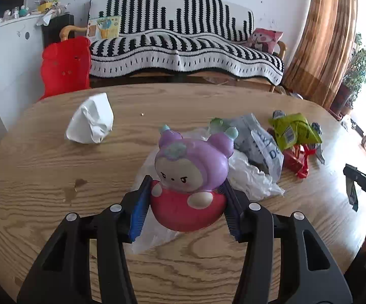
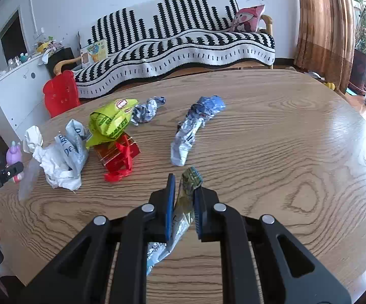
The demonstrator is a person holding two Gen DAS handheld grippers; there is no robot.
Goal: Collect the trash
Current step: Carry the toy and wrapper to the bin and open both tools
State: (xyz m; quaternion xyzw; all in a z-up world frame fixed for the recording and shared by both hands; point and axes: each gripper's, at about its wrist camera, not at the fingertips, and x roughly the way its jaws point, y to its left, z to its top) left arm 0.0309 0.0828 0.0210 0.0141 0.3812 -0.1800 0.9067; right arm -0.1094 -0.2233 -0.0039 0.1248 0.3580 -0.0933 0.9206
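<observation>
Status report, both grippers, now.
Left gripper shut on toy. Right gripper shut on wrapper. More trash on table: green bag, red box.

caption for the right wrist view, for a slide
Right hand-held gripper shut on a foil wrapper above a trash-strewn wooden table.
</observation>
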